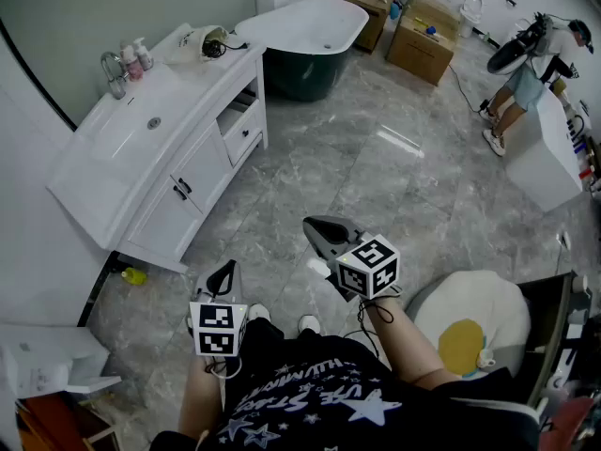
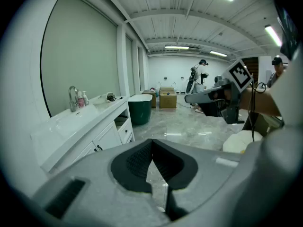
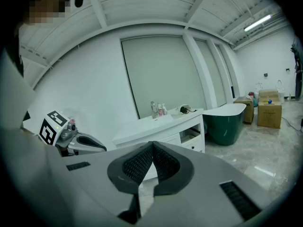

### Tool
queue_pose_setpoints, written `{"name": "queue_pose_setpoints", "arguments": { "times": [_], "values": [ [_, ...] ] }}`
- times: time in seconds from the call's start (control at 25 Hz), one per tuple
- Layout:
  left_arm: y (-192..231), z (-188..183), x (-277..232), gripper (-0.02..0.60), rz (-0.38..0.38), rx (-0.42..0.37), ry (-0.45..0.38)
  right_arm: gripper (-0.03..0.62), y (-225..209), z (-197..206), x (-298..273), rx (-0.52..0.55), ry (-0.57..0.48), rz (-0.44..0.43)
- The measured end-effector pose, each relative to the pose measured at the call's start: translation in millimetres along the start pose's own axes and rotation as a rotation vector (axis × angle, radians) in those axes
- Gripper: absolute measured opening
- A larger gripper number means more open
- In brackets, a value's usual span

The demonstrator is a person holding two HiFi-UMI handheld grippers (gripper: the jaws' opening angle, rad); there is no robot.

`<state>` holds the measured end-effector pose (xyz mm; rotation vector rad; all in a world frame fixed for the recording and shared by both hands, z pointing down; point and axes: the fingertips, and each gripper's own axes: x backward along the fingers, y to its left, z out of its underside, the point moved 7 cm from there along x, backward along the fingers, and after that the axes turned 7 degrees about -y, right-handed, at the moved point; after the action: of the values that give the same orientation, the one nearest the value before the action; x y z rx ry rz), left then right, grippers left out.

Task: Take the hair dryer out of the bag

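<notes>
1. Left gripper (image 1: 225,272) and right gripper (image 1: 317,225), low in frame, are both pinched together and empty.
2. The bag (image 1: 191,39), with the hair dryer (image 1: 216,45) inside, lies upper left on the vanity (image 1: 122,134), well apart from them.
3. Arriving with the jaws together could shove the bag off.

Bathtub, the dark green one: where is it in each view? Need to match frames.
Head view: bathtub, top centre, beyond the vanity's far end.
Left gripper view: bathtub, left of centre, mid-height.
Right gripper view: bathtub, right of centre, mid-height.
Shared landmark: the faucet on the vanity.
</notes>
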<state>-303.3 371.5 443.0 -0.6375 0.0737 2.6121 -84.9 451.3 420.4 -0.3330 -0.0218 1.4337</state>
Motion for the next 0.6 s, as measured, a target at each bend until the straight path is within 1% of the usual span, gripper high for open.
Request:
{"name": "queue_pose_setpoints", "arguments": {
  "times": [0.12, 0.28, 0.44, 0.6],
  "values": [
    [-13.0, -1.9, 7.3, 0.020, -0.007, 0.012, -0.011, 0.002, 4.6, -1.6, 15.0, 0.002, -0.016, -0.012],
    [-24.4, -2.6, 13.9, 0.021, 0.006, 0.063, -0.018, 0.002, 6.2, -4.0, 30.8, 0.007, -0.021, -0.006],
    [-31.1, -6.3, 13.7, 0.020, -0.001, 0.075, -0.026, 0.002, -0.2, -6.7, 41.8, 0.021, -0.021, 0.002],
    [-39.5, -6.2, 10.0, 0.020, 0.001, 0.132, -0.039, 0.003, -9.9, -3.5, 51.1, 0.044, -0.006, 0.006]
  ]
}}
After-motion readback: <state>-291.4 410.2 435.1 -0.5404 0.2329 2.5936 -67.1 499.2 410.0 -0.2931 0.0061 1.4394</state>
